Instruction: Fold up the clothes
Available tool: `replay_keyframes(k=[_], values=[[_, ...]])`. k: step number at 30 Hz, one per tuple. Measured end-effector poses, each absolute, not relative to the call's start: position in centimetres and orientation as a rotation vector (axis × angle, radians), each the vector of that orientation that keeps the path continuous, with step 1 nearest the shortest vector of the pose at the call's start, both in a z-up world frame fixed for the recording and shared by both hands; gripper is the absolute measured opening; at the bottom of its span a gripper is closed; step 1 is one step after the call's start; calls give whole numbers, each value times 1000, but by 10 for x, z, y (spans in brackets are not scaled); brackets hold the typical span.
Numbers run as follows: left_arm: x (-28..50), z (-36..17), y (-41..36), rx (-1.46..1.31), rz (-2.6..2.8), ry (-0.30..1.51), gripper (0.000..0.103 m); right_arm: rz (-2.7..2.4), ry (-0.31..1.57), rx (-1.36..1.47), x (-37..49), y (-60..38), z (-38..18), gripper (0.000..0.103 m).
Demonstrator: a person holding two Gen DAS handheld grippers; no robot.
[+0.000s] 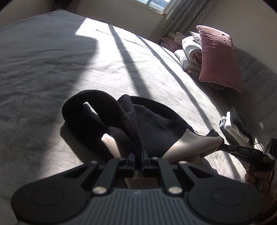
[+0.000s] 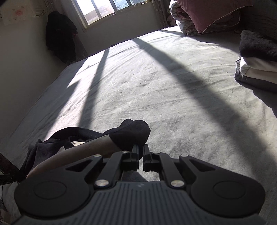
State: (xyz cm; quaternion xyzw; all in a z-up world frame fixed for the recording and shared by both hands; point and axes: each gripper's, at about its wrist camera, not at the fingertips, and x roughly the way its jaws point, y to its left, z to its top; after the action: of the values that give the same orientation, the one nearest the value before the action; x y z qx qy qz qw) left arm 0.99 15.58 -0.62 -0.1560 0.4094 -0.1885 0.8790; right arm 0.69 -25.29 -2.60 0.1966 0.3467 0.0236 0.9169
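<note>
We hold the black garment (image 1: 138, 121) low over the near part of the grey bed (image 1: 43, 77), our left gripper (image 1: 139, 152) clamped on one edge. Our right gripper (image 2: 141, 148) pinches its other end, near the folded stack (image 2: 258, 67) at right.

A home bedroom: a wide bed (image 2: 173, 97) with a grey sheet, pink pillow (image 1: 219, 57) and rolled quilt (image 1: 190, 50) at its head, a curtained window (image 2: 103, 12) beyond its far side.
</note>
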Motion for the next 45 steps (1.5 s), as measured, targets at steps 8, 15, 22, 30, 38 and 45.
replay_keyframes(k=[8, 15, 22, 30, 38, 45], values=[[-46, 10, 118, -216, -364, 886, 6, 112, 797, 517, -1, -276, -33, 6], [-77, -3, 94, -161, -366, 951, 6, 82, 817, 451, -22, -294, -28, 4], [-84, -18, 77, -23, -349, 1026, 12, 48, 805, 467, -34, -321, -33, 14], [-90, 16, 61, 128, -432, 957, 64, 72, 812, 523, -36, -327, -32, 40], [-41, 34, 61, 131, -336, 853, 66, 83, 809, 496, -25, -318, -33, 51], [14, 16, 42, 162, -303, 835, 63, 86, 824, 481, -9, -313, -39, 51]])
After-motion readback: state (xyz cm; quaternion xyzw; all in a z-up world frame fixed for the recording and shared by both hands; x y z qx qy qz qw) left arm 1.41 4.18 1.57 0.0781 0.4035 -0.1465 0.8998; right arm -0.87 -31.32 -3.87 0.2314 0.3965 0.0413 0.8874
